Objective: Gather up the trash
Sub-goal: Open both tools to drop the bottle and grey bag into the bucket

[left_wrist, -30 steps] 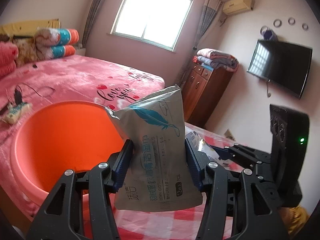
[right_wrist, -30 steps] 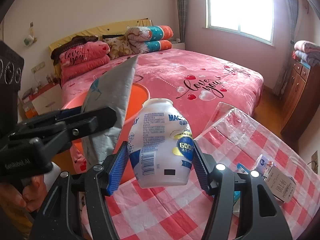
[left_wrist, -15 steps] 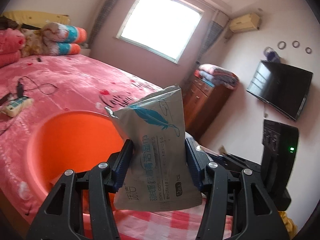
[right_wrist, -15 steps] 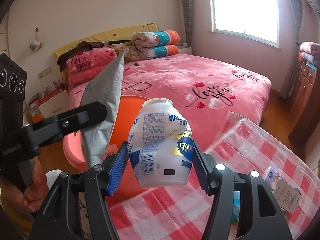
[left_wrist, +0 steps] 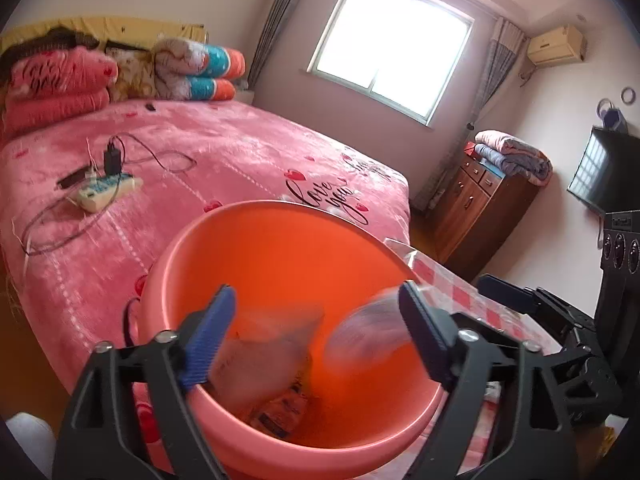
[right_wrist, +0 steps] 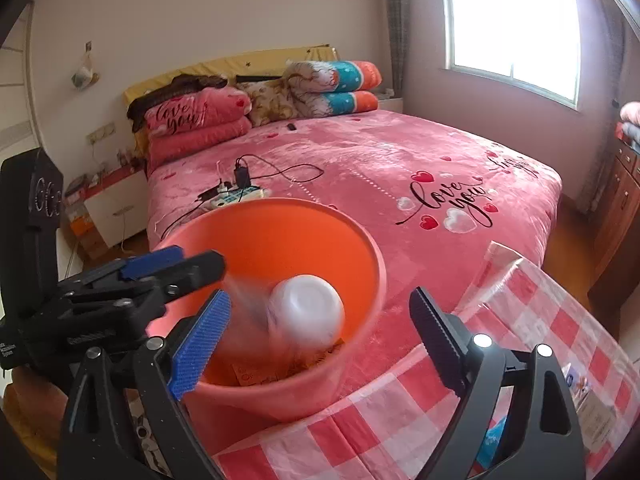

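Left wrist view: the left gripper (left_wrist: 316,336) is opening wide over the orange basin (left_wrist: 280,236); the blurred wipes packet (left_wrist: 272,360) falls free between its jaws, inside the rim. It could catch the near rim and tip out.

Right wrist view: the right gripper (right_wrist: 320,340) is opening too, pinching nothing; the white bottle (right_wrist: 306,312) tumbles into the basin. A bounce could send it onto the checked tablecloth (right_wrist: 400,412), whose edge touches the basin.

A power strip (left_wrist: 105,192) lies on the pink bed (left_wrist: 224,148) beneath a window (left_wrist: 390,46).
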Demonstrator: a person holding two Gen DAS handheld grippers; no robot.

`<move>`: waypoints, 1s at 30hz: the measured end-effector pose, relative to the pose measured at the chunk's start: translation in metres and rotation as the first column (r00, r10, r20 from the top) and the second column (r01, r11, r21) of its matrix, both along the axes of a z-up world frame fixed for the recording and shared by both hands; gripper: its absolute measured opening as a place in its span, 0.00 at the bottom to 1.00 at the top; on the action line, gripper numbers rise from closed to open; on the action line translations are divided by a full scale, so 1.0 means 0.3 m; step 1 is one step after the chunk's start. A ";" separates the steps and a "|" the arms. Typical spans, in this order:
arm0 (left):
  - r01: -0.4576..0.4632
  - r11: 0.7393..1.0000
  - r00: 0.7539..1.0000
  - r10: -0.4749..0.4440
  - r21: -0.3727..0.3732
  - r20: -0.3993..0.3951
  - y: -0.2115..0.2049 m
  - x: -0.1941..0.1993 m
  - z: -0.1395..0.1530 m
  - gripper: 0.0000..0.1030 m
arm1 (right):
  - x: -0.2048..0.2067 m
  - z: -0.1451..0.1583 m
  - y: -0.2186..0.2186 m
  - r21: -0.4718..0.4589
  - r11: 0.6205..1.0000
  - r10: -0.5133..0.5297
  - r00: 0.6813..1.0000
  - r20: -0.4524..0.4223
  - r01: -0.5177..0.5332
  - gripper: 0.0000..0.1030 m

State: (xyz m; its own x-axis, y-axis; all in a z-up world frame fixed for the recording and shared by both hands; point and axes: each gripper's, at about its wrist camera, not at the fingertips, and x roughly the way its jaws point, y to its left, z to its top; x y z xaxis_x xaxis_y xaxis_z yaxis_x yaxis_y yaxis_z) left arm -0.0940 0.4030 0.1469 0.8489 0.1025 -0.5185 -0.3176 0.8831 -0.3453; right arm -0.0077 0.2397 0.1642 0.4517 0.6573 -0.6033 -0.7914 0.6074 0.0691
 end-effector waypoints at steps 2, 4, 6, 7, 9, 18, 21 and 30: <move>-0.001 0.999 1.000 0.001 0.041 -0.009 -0.014 0.000 0.003 0.86 | 0.003 -0.007 -0.027 0.006 1.000 -0.030 0.999 0.011 0.030 0.89; -0.004 0.998 1.000 0.005 0.064 -0.009 -0.032 0.000 0.004 0.87 | 0.002 -0.015 -0.073 0.027 0.997 -0.070 0.997 0.020 0.070 0.90; -0.007 0.996 1.000 0.008 0.084 -0.015 -0.052 0.002 0.003 0.87 | 0.000 -0.028 -0.118 0.037 0.993 -0.111 0.993 0.031 0.109 0.90; -0.005 0.995 1.000 0.007 0.095 -0.022 -0.058 0.006 0.000 0.87 | -0.005 -0.035 -0.137 0.039 0.992 -0.125 0.992 0.035 0.124 0.90; 0.002 0.993 1.000 0.001 0.115 -0.029 -0.082 0.009 0.000 0.88 | -0.009 -0.055 -0.182 0.040 0.988 -0.152 0.988 0.032 0.151 0.90; 0.017 0.979 1.000 -0.012 0.205 -0.028 -0.180 0.010 0.034 0.88 | -0.025 -0.141 -0.333 0.044 0.971 -0.234 0.972 -0.007 0.234 0.90; 0.031 0.976 0.999 -0.024 0.217 -0.031 -0.215 0.014 0.043 0.88 | -0.034 -0.164 -0.372 0.043 0.965 -0.257 0.966 -0.015 0.257 0.90; 0.097 0.966 0.995 -0.088 0.240 -0.049 -0.337 0.033 0.053 0.88 | -0.043 -0.206 -0.501 0.063 0.945 -0.318 0.947 -0.046 0.321 0.90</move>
State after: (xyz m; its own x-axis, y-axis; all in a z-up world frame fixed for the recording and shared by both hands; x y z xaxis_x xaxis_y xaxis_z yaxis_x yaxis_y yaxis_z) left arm -0.0841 0.3018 0.1629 0.8410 0.1507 -0.5197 -0.2396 0.9649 -0.1079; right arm -0.0206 0.0893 0.1025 0.6244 0.5224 -0.5807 -0.5530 0.8207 0.1437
